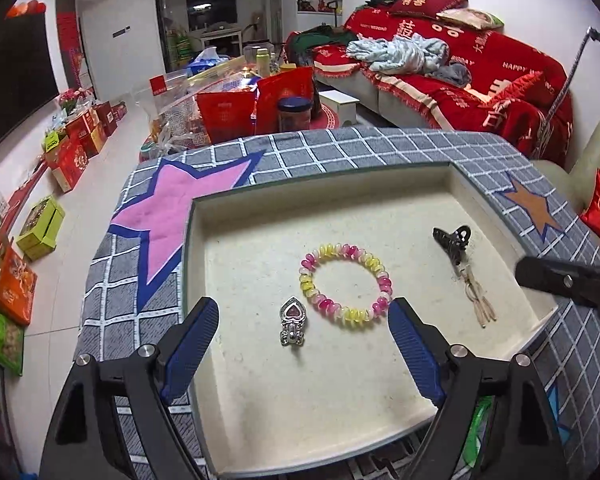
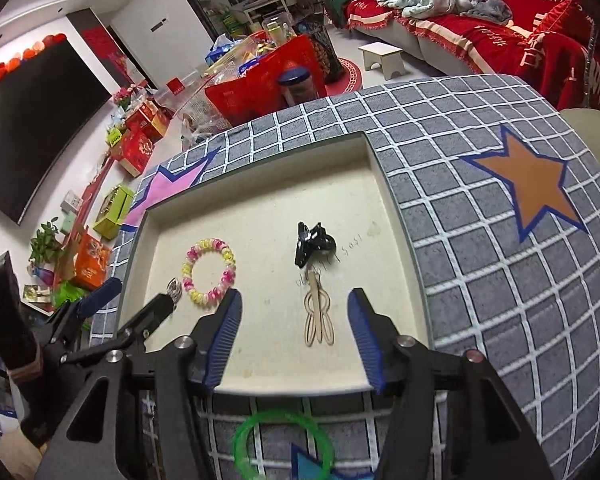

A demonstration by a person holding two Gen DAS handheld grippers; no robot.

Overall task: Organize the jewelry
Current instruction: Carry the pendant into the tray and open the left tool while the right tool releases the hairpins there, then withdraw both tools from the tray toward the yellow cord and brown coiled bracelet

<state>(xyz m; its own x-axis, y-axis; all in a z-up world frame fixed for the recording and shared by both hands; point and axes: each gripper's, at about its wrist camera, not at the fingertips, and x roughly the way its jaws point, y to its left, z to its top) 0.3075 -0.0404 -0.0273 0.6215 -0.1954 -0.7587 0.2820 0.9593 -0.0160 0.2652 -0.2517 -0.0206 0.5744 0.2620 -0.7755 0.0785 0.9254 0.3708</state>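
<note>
A cream tray lies on a grey checked cloth. In it sit a silver heart clip, a pink-and-yellow bead bracelet, a black claw clip and a beige hair clip. My left gripper stands open, low over the tray, with the heart clip lying free between its fingers. My right gripper stands open astride the beige hair clip, pads clear of it. The left gripper's fingers partly hide the heart clip in the right wrist view.
A green ring lies on the cloth in front of the tray. Pink and orange stars mark the cloth. Red bags, boxes and a jar crowd the floor behind; a red sofa stands at the right.
</note>
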